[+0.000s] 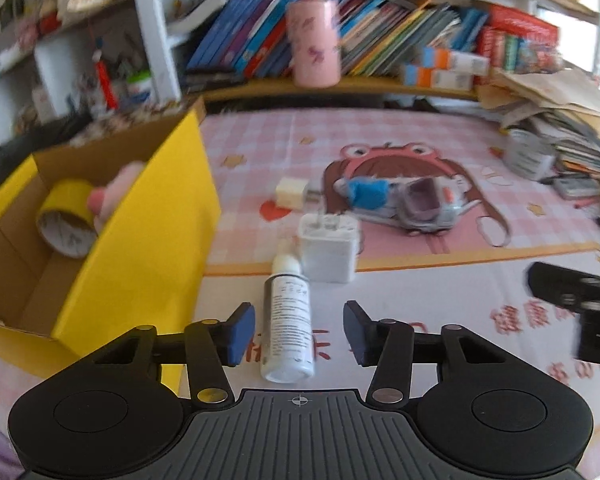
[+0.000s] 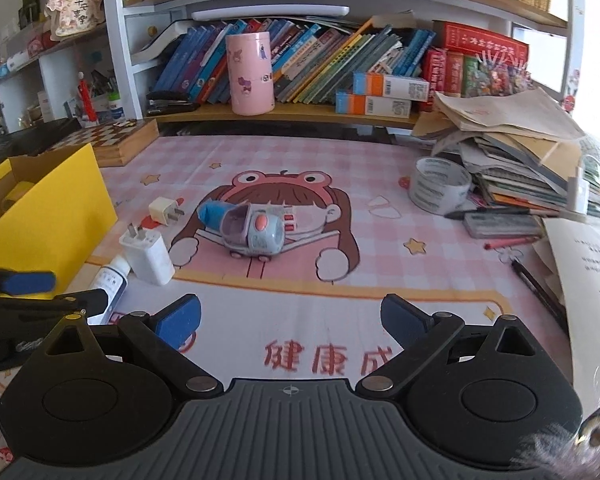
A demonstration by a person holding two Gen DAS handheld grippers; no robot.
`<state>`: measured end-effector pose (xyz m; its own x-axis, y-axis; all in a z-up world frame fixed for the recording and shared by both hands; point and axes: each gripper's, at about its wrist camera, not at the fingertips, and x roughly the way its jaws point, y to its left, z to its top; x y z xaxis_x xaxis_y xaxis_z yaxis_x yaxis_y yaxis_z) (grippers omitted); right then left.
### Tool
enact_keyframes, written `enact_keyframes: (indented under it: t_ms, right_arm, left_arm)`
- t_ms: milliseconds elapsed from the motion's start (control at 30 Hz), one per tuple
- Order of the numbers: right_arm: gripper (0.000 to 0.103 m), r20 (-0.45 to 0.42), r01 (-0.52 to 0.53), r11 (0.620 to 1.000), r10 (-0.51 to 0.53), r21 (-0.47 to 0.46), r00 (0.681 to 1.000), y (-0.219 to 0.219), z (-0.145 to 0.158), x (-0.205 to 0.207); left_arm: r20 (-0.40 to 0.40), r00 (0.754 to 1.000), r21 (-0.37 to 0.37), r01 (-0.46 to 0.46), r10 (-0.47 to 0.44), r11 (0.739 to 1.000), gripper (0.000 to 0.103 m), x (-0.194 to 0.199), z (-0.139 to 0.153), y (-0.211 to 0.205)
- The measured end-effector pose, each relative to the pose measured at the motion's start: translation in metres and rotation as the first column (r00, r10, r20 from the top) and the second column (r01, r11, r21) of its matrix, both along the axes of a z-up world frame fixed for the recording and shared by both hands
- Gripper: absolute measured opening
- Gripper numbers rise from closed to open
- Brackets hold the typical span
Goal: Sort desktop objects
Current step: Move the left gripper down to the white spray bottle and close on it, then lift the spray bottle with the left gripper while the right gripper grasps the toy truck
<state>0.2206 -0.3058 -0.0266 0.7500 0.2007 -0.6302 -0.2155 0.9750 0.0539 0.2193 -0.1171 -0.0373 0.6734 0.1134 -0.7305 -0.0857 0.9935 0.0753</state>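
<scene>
The bottle (image 1: 287,320) lies on its side on the table (image 1: 440,288) and is round, so a skewed pinch could roll it toward the yellow box (image 1: 140,248) or bump the white charger (image 1: 329,248) touching its cap. It sits between the pads of the left hand-held gripper (image 1: 299,330) — not clenched, gaps either side — while the right hand-held gripper (image 2: 291,318) is spread, holding nothing.

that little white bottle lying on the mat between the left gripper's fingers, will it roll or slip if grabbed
The white bottle lies on its side and looks round, so a nudge across its length would probably roll it. Its glossy labelled body may be slightly slippery, though the left gripper has padded fingers either side of it. It seems small and rigid, likely light.
</scene>
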Motion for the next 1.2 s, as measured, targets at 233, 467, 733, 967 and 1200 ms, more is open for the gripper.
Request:
enact_keyframes:
  t_ms: [233, 467, 733, 967, 1200]
  right_arm:
    - [0.098, -0.010, -0.030, 1.000, 0.030, 0.006, 0.999, -0.001, -0.004, 0.023]
    - [0.098, -0.030, -0.058, 0.998, 0.058, 0.013, 0.998, 0.009, -0.013, 0.053]
    - [0.098, -0.057, -0.102, 0.995, 0.101, -0.012, 0.993, 0.034, -0.032, 0.092]
    - [0.096, -0.085, -0.141, 0.989, 0.137, -0.042, 0.987, 0.052, -0.047, 0.116]
    - [0.066, -0.104, -0.118, 0.990, 0.110, -0.076, 0.988, 0.058, -0.059, 0.129]
  left_arm:
    - [-0.074, 0.997, -0.001, -0.030, 0.030, 1.000, 0.035, 0.020, -0.023, 0.006]
    - [-0.100, 0.994, -0.053, -0.056, 0.051, 0.997, 0.031, 0.021, -0.032, 0.013]
    - [-0.079, 0.994, -0.095, -0.079, 0.072, 0.992, 0.031, 0.004, -0.011, 0.016]
    - [-0.038, 0.994, -0.120, -0.105, 0.101, 0.987, 0.031, -0.012, 0.011, 0.016]
    - [-0.017, 0.994, -0.154, -0.113, 0.111, 0.982, 0.031, -0.022, 0.023, 0.016]
